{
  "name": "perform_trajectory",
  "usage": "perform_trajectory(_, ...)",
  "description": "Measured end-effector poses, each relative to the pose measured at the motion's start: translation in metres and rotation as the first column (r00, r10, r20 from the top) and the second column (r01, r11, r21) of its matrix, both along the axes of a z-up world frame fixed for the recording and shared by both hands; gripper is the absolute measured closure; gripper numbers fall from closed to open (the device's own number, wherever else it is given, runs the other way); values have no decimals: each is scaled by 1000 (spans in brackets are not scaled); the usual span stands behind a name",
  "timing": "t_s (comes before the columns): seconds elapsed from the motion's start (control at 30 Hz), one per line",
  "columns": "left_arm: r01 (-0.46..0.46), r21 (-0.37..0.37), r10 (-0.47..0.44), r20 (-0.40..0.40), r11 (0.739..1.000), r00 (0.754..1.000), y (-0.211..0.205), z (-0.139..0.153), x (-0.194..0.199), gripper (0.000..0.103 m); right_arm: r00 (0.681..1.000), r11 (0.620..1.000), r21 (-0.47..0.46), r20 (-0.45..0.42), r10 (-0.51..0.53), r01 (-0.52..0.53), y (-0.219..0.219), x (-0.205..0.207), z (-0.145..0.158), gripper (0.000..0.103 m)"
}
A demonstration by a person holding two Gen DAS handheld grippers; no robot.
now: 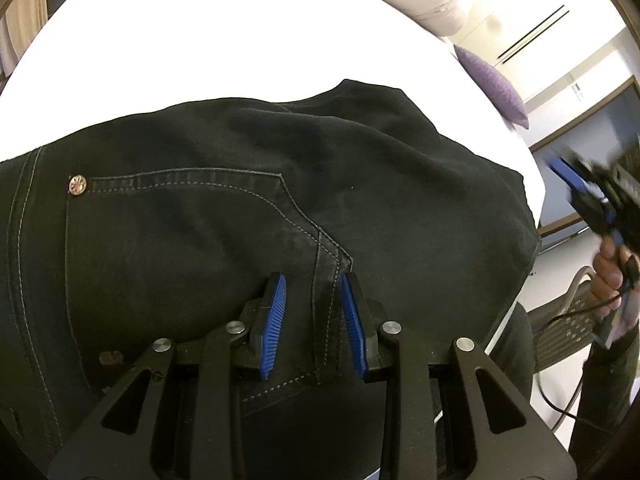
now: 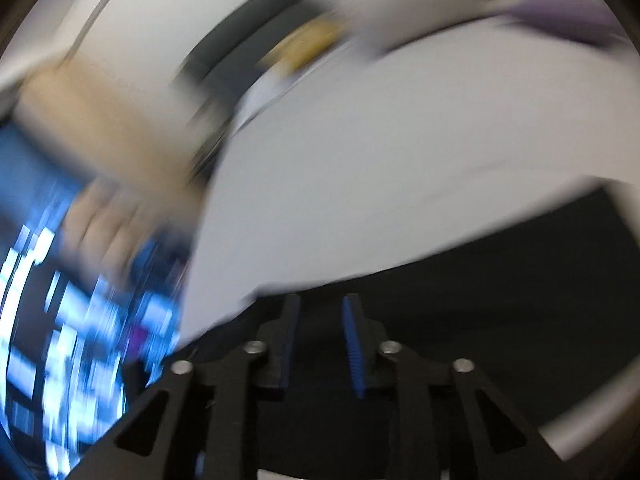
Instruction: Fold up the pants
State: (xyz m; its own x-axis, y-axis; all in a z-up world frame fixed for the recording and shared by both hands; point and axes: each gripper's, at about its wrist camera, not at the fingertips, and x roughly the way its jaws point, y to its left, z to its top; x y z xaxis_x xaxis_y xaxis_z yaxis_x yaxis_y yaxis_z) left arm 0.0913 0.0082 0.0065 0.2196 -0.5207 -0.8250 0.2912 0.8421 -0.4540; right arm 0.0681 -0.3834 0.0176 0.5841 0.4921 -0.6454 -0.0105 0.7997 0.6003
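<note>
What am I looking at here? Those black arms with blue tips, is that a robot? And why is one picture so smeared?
No robot: a person holds a two-finger gripper in each hand, with a camera on each looking along its fingers. The sharp picture comes from the left gripper; its blue pads straddle a seam of the black pants, which lie on a white bed near a purple cushion. Whether they pinch the cloth I cannot tell. At its right edge you see the right gripper and the hand holding it. The smeared picture is that gripper's own view, blurred; its jaws stand apart, holding nothing.
</note>
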Motion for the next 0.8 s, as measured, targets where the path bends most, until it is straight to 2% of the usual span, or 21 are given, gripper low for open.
perform_trajectory(0.03,2,-6,-2,2,1000,1000,3,-1,-2,75,998,998,25,-19,61,-61,23,19,-8,92)
perform_trajectory(0.1,9,-5,-8,16,1000,1000,9,0,-7,75,977,977,127,-111,184,-170,69,62,-41,93)
perform_trajectory(0.17,16,-11,-16,21,1000,1000,15,0,-10,75,953,962,152,-167,251,-227,104,87,-68,93)
perform_trajectory(0.23,17,-27,-16,25,1000,1000,24,-1,-13,75,945,965,129,-209,251,-228,121,100,-91,94)
perform_trajectory(0.3,9,-52,-8,22,999,1000,31,-3,-14,75,946,980,103,-260,193,-172,121,121,-119,103)
perform_trajectory(0.37,7,-67,-6,23,998,1000,38,-4,-15,75,953,988,131,-278,121,-87,110,134,-141,103)
perform_trajectory(0.43,12,-67,-10,29,998,1000,43,-4,-16,75,963,990,142,-266,53,-15,98,143,-143,103)
perform_trajectory(0.5,14,-64,-12,35,998,999,48,-4,-18,75,977,998,38,-208,-43,52,87,142,-121,99)
perform_trajectory(0.53,13,-59,-11,36,998,999,48,-4,-18,75,982,995,61,-177,-62,74,78,136,-107,98)
perform_trajectory(0.6,8,-41,-6,45,999,999,44,-2,-21,75,991,991,122,-130,-45,61,67,121,-87,98)
perform_trajectory(0.67,4,-10,-3,60,1000,998,38,1,-24,75,995,988,154,-100,28,-12,70,101,-74,98)
perform_trajectory(0.7,4,5,-4,67,1000,998,35,2,-25,75,991,978,195,-95,89,-69,76,88,-75,97)
perform_trajectory(0.73,7,29,-9,74,1000,997,32,3,-25,75,986,971,215,-101,131,-107,80,80,-79,91)
perform_trajectory(0.8,15,70,-21,84,997,996,22,5,-24,75,974,970,199,-150,172,-141,86,64,-104,89)
